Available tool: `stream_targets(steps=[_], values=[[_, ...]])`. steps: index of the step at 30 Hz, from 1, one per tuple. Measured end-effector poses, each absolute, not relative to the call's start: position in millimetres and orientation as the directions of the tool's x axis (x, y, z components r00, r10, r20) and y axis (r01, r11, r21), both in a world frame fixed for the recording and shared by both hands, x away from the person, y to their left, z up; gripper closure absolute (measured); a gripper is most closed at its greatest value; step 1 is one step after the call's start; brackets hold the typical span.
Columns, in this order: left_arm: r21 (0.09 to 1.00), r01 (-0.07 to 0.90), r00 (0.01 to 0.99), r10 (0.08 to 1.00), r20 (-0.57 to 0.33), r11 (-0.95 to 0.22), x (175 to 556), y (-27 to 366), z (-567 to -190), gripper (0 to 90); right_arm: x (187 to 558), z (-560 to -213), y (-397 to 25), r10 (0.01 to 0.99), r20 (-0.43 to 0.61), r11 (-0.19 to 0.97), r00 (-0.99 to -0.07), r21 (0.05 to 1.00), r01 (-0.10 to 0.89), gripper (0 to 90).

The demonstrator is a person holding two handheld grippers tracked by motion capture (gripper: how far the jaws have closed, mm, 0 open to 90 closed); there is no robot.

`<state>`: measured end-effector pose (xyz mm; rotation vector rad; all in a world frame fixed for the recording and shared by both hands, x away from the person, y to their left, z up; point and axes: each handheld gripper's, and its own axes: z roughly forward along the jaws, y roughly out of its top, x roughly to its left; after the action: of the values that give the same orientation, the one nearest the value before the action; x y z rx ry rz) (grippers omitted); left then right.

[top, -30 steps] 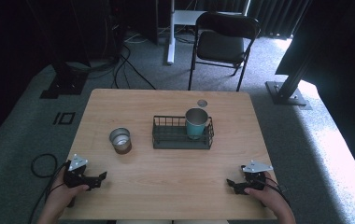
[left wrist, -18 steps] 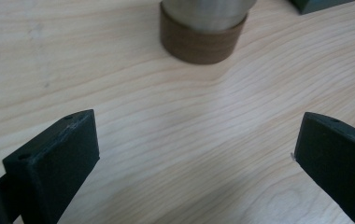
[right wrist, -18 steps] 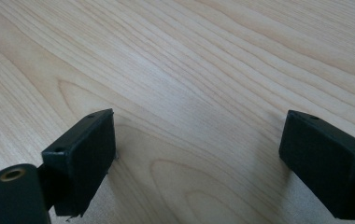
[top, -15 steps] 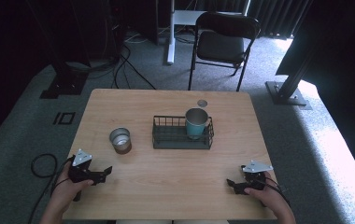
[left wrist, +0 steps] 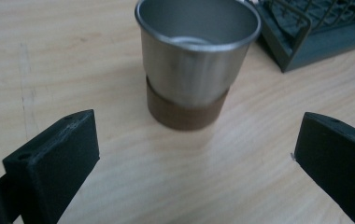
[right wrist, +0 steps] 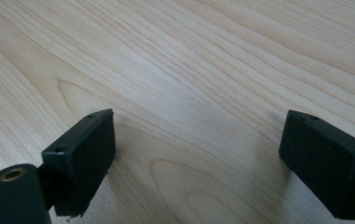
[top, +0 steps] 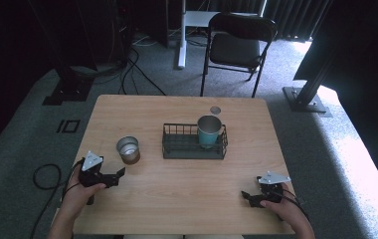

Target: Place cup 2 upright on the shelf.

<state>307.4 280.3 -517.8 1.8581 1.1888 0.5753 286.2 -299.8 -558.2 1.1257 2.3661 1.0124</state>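
Note:
A steel cup with a brown base (top: 128,150) (left wrist: 195,60) stands upright on the wooden table (top: 187,194), left of a dark wire basket (top: 177,148) (left wrist: 315,28). Inside the basket's right end stands a teal cup (top: 209,131). My left gripper (top: 119,175) (left wrist: 194,154) is open, its jaws wide apart just short of the steel cup and aimed at it. My right gripper (top: 246,195) (right wrist: 199,154) rests open near the table's front right, with bare wood between its jaws.
A small round disc (top: 215,109) lies on the table behind the basket. A black folding chair (top: 239,47) and a white desk leg (top: 182,35) stand beyond the far edge. Cables (top: 43,174) trail on the floor at left.
My left gripper has moved forward and right, closing the distance to the steel cup. The right gripper has stayed in place.

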Motion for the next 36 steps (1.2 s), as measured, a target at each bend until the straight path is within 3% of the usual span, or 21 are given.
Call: stream_targets(steps=[36], values=[[0.879, 0.441, 0.435, 0.9, -0.035, -0.179, 351.0, 252.6, -506.2, 0.7, 286.3, -558.2, -299.9, 0.774, 0.005, 0.435, -0.633, 0.722, 0.538, 10.4]])
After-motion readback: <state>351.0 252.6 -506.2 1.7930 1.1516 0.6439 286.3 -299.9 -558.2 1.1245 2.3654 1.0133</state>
